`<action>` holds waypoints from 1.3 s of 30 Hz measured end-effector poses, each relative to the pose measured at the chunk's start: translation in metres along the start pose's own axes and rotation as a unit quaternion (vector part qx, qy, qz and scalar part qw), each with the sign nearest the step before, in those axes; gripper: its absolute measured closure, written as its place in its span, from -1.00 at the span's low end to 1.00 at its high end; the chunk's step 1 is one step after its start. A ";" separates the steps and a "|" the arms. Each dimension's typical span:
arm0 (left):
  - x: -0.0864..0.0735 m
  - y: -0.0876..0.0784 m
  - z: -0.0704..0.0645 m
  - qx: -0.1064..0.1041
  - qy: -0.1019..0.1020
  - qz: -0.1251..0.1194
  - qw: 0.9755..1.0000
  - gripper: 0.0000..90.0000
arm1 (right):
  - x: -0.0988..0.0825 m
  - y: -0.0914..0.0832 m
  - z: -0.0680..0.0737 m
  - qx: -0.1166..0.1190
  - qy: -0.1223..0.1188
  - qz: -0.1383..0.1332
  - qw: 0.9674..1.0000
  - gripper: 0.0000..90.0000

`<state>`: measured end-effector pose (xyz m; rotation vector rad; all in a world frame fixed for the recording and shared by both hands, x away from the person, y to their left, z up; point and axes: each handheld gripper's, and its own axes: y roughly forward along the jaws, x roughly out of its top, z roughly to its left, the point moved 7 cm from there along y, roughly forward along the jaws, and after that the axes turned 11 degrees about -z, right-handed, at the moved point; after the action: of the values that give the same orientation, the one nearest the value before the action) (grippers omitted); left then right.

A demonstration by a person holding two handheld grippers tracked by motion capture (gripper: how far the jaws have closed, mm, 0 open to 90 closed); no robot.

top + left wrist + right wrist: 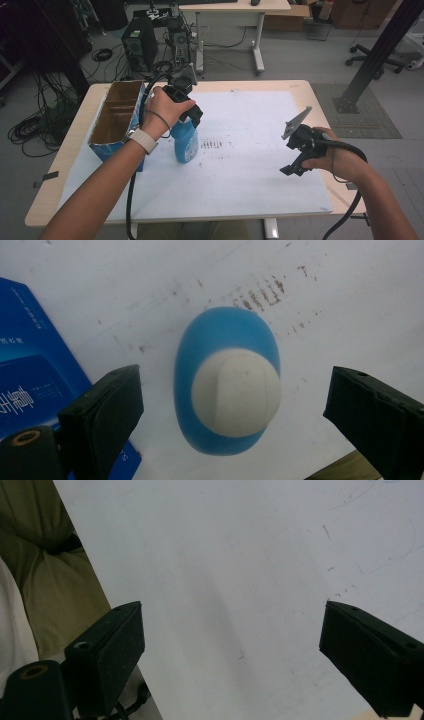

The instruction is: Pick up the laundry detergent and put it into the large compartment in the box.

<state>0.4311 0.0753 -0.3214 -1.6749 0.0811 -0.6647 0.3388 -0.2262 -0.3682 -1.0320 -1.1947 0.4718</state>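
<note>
Left gripper view looked straight down on the blue bottle, upright on the white sheet beside the box. My left gripper hung spread around its cap, grasp not yet made; my right gripper gaped idle.

The blue box bears white printed characters, too blurred to read.

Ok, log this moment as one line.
left gripper: open above blue bottle | right gripper: open, idle | cardboard box: beside bottle
</note>
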 end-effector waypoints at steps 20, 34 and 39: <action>-0.006 0.019 0.001 0.005 -0.001 0.008 1.000 -0.81 | -0.003 0.001 0.001 0.002 0.004 0.000 1.000 -0.76; -0.009 0.027 0.002 0.009 0.003 0.012 1.000 -0.80 | -0.003 0.002 0.000 0.001 0.005 -0.001 1.000 -0.76; -0.009 0.030 0.003 0.009 0.000 0.013 1.000 -0.79 | -0.003 0.002 0.001 0.002 0.005 -0.002 1.000 -0.76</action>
<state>0.4339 0.0745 -0.3533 -1.6539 0.0961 -0.6439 0.3375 -0.2272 -0.3714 -1.0266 -1.1866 0.4650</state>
